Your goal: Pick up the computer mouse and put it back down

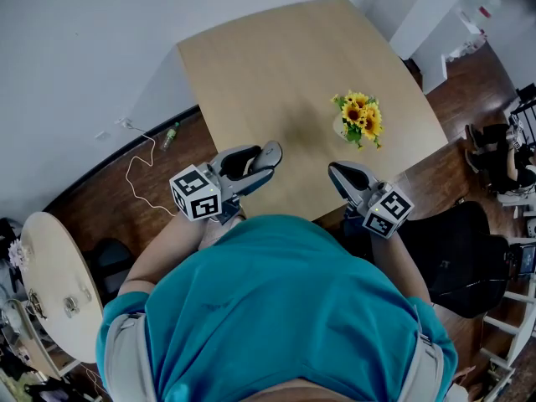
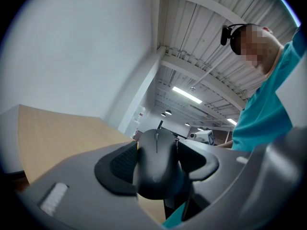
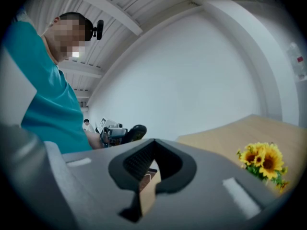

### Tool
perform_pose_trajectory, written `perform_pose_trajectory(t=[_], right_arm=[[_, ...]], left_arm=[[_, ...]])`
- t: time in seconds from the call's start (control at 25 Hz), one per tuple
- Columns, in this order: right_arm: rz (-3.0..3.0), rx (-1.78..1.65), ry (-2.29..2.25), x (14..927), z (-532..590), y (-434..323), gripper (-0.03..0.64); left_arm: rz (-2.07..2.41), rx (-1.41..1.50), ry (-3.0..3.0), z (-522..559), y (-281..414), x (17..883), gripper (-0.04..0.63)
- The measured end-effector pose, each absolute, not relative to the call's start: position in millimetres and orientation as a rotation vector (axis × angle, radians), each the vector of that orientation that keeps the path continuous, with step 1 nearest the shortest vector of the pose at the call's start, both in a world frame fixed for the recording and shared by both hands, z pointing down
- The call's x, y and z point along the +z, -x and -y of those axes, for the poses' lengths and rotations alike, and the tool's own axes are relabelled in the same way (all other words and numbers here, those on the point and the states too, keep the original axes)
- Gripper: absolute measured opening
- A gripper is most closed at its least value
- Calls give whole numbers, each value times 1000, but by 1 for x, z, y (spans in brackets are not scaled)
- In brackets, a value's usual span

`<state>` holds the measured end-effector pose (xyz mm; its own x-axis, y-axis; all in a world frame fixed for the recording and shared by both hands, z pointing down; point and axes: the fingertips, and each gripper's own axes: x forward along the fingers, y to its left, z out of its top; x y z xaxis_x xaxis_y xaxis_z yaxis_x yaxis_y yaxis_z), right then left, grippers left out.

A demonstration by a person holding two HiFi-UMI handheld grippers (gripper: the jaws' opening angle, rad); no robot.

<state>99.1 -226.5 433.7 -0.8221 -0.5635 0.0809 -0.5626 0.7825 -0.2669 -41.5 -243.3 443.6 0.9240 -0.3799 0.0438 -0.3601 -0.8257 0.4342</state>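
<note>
1. The computer mouse (image 2: pixel 156 164) is dark, smooth and rounded, with a scroll wheel on its centre line. It is held over the near edge of the bench (image 1: pixel 276 65).
2. The left hand-held gripper (image 1: pixel 270 162) is clamped on the mouse's sides. The right hand-held gripper (image 1: pixel 339 174), at 3 o'clock from it, has its jaws together with nothing in them.
3. The bench is pale wood and carries a bunch of sunflowers (image 1: pixel 360 120) at 2 o'clock from the mouse, well apart.
4. From 10 to 12 o'clock the top lies open to its far edge by the white wall (image 1: pixel 84 40).
5. Around it is dark wooden floor (image 1: pixel 100 199), with a white cable (image 1: pixel 138 170) at 9 o'clock and a black chair (image 1: pixel 456 254) at 4 o'clock.
</note>
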Motion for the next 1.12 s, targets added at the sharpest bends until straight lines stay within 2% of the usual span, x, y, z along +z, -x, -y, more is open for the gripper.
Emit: perform_pose_trajectory(t=[0.48, 1.12], right_arm=[[-2959, -463, 949, 438, 228, -101, 3], [-2921, -532, 985, 463, 238, -117, 3]], left_arm=[[569, 14, -2647, 253, 43, 459, 276], [653, 462, -2532, 301, 18, 559, 275]])
